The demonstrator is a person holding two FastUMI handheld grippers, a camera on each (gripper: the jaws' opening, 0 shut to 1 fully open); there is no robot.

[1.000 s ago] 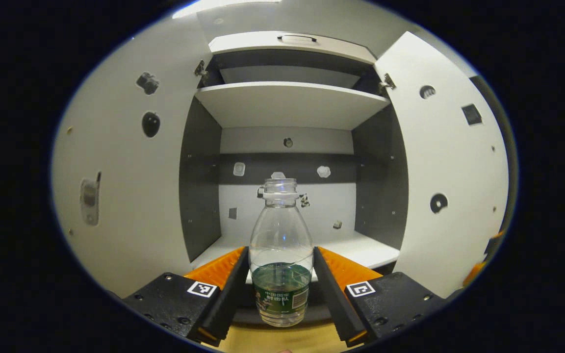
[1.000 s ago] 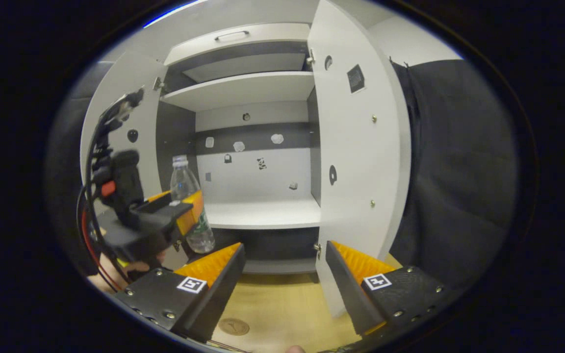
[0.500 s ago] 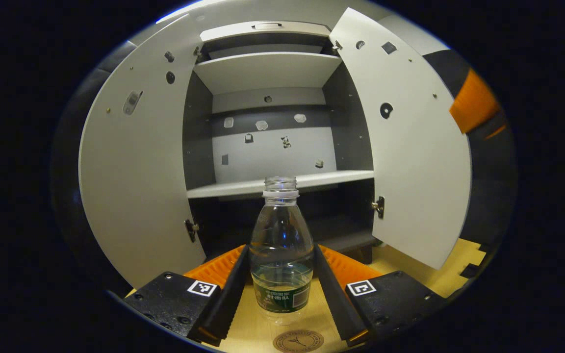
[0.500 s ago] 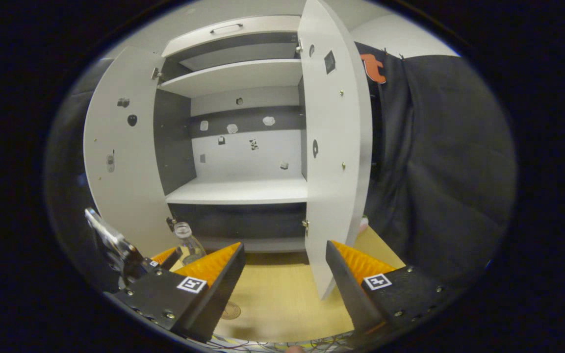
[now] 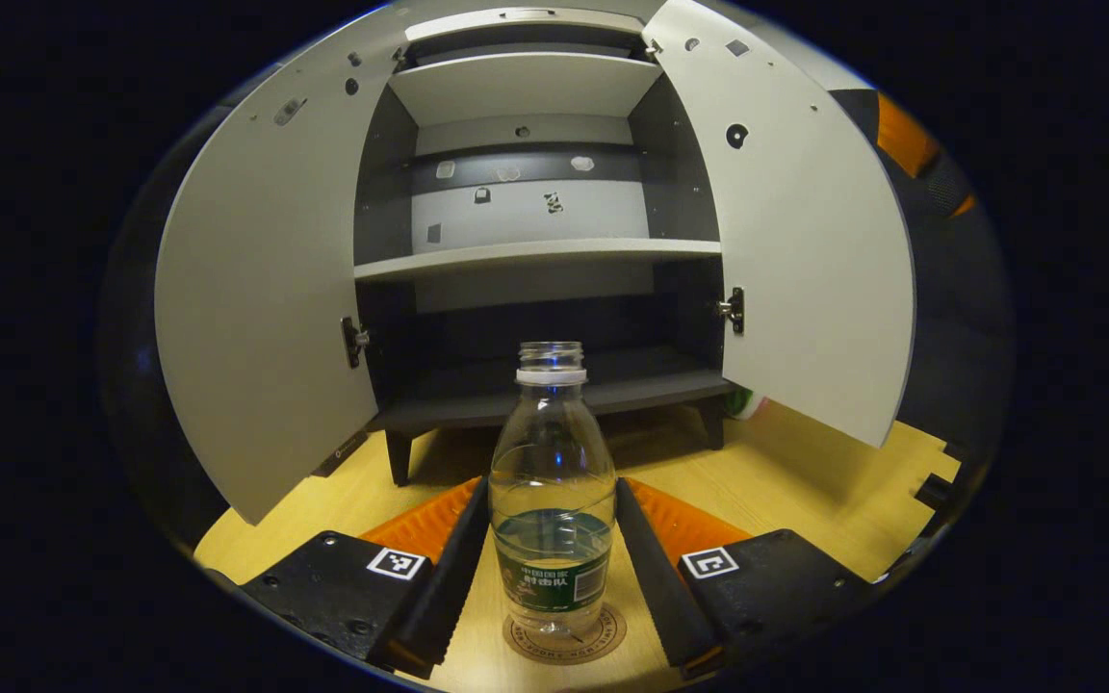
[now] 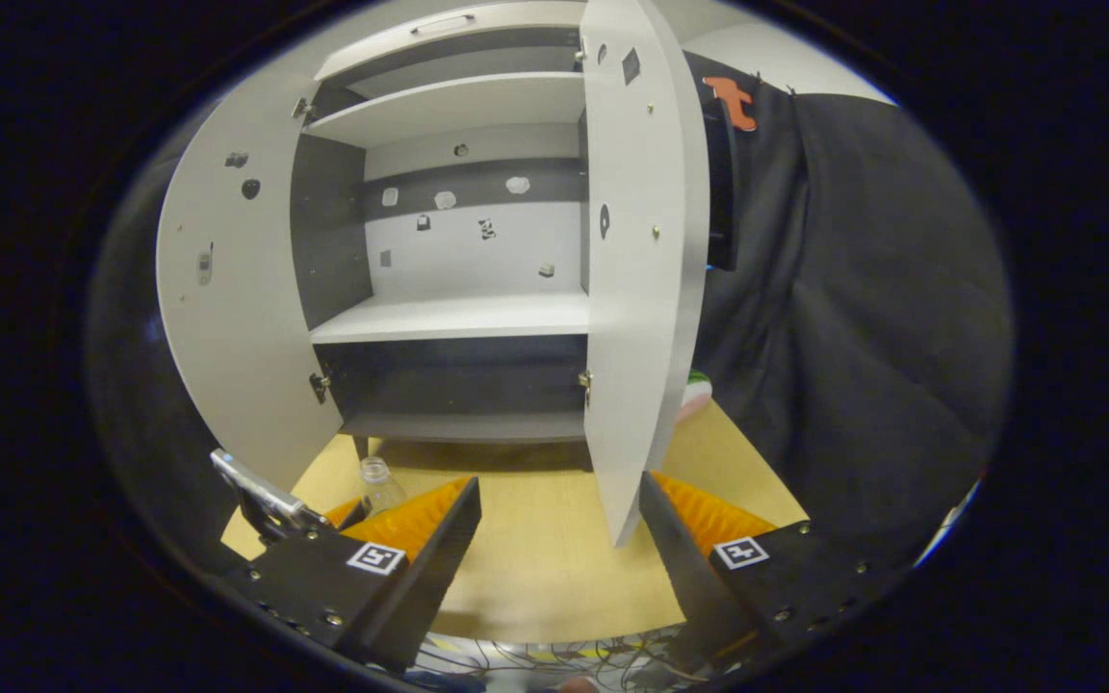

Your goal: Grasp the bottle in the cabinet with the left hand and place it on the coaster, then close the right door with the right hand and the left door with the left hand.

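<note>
clamping the bottle (image 5: 552, 500) upright, the left hand-held gripper (image 5: 552, 558) sets it on the coaster (image 5: 564, 637), keeping its water level; right hand-held gripper (image 6: 559, 525) spread, unladen, near the right door (image 6: 641, 269)

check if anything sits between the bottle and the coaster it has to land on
Nothing visible does. The bottle, held in the left tool, is directly over the coaster, its base at or just above it, with only bare wooden table around.
</note>
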